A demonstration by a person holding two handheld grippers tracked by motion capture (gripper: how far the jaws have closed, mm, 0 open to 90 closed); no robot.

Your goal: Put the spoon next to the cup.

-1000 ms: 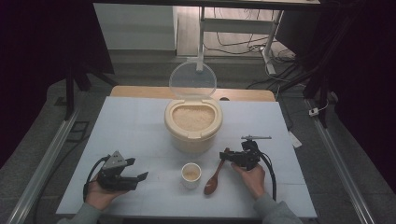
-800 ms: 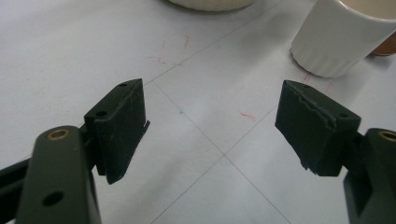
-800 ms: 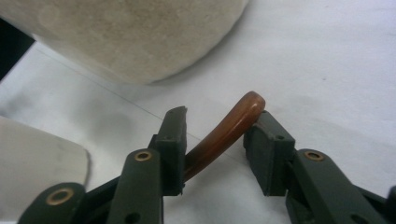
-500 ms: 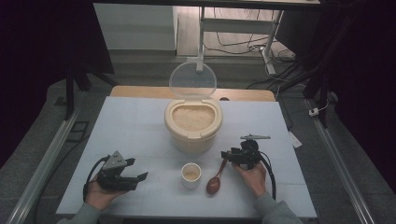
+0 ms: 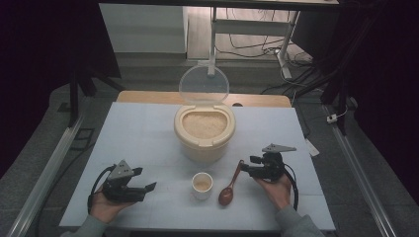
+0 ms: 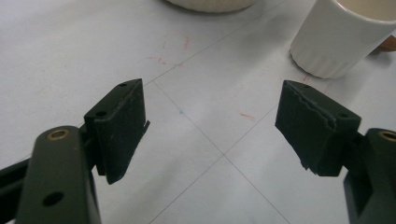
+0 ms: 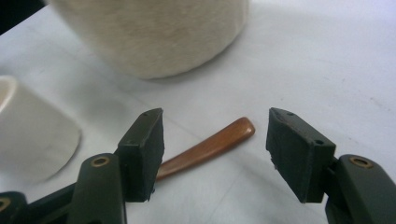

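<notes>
A brown wooden spoon [image 5: 229,188] lies flat on the white table [image 5: 143,133], its bowl toward the front edge and its handle [image 7: 210,145] pointing back. My right gripper [image 5: 249,165] is open at the handle's end; the handle tip lies on the table between the spread jaws [image 7: 215,119], untouched. A small white cup [image 5: 202,185] with rice in it stands just left of the spoon. My left gripper [image 5: 144,179] rests open at the front left, and its jaws [image 6: 212,93] hold nothing, the cup [image 6: 341,37] standing ahead to their right.
A cream rice container [image 5: 204,131] full of rice stands mid-table behind the cup, its clear lid [image 5: 204,85] tipped up and back. Its wall [image 7: 154,32] rises close ahead of the right gripper. Metal rails run along both table sides.
The spoon's bowl has sunk a little toward the front edge and now rests on the table. The right gripper has shifted slightly right. The left gripper has not moved.
</notes>
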